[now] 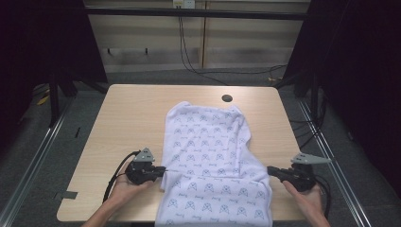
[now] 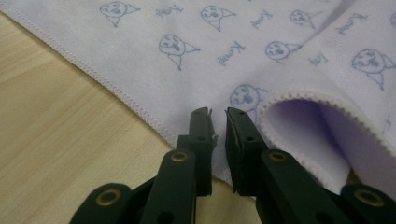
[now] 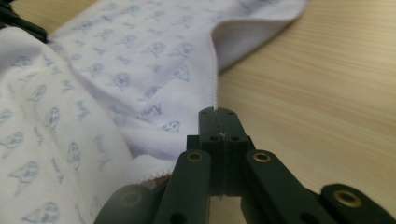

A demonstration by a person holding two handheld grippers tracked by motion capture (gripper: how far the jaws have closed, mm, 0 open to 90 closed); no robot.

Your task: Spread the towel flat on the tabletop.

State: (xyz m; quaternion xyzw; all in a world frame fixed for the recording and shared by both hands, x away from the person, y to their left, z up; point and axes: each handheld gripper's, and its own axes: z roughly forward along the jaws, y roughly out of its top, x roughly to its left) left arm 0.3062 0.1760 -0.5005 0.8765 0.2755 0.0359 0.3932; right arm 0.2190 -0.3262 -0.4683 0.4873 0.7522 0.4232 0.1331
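A pale towel [image 1: 213, 161] printed with small blue faces is lying lengthwise down the middle of the counter [image 1: 127, 113], its near end hanging over the front edge. The person is working both long sides at once, one claw on each, which looks like the setup for lifting or folding the cloth evenly.

The left claw [image 1: 162, 169] is sitting at the towel's left hem. In the left gripper view its jaws are standing narrow with a thin gap between them, straddling the stitched edge [image 2: 140, 107] just beside a curled-up fold [image 2: 303, 121]; the pads are not yet pressing on the cloth.

The right claw [image 3: 217, 113] is resting at the right hem, its jaws pressed fully together on the stitched edge [image 3: 215, 70], which is running straight into the seam between them. Gripping at the hem rather than mid-cloth is probably meant to keep the layers from bunching when both hands rise.
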